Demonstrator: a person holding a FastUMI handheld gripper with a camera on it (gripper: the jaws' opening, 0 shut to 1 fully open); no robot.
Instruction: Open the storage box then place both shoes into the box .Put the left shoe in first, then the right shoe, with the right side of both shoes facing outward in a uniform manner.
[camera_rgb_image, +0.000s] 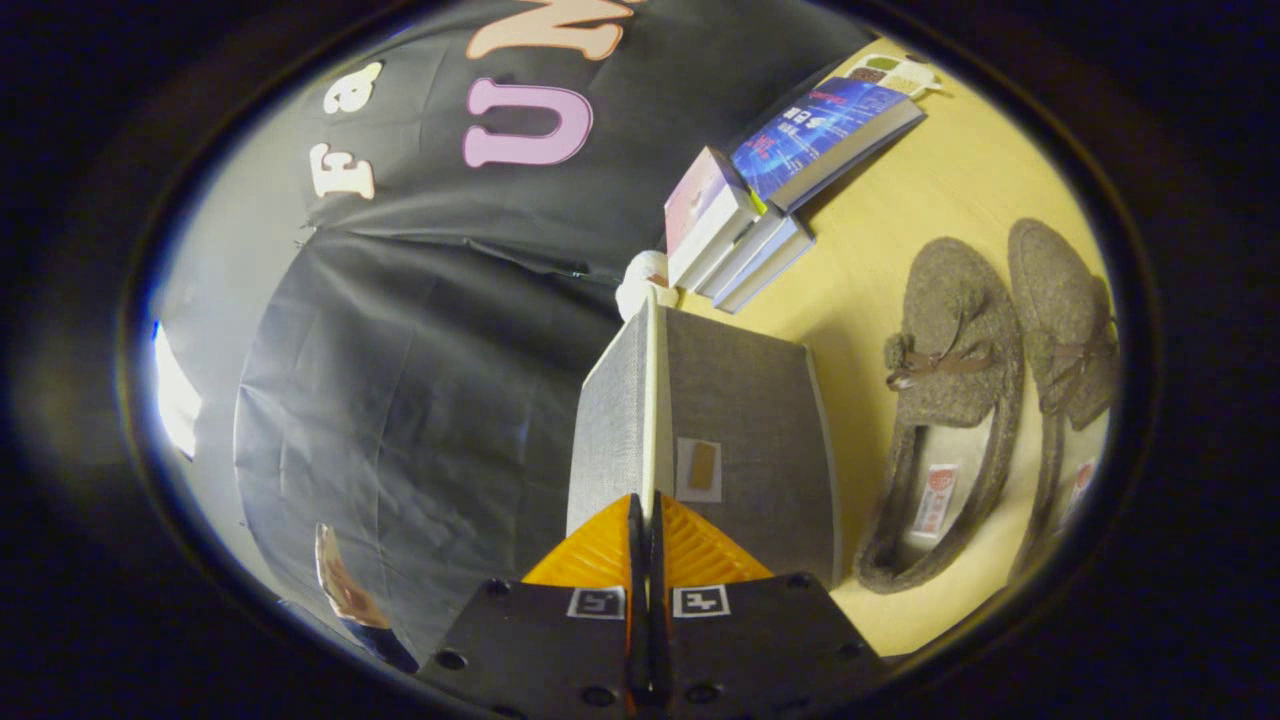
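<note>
Two fingers of the gripper (648, 520) press together on the thin pale edge of the storage box lid (652, 400), which stands raised edge-on straight ahead of them, its long axis running directly away along the fingers' own line. One grey fabric face of the lid (745, 400) shows on the side toward the shoes, with a small tab (700, 467) just ahead of the fingertips. Both grey slippers (945, 400) (1065, 350) lie side by side on the yellow tabletop (930, 190) well off to that same side, toes pointing away, parallel to the lid. Stacked books (745, 235) lie beyond the box. Swinging the lid fully open looks like the step in hand.
</note>
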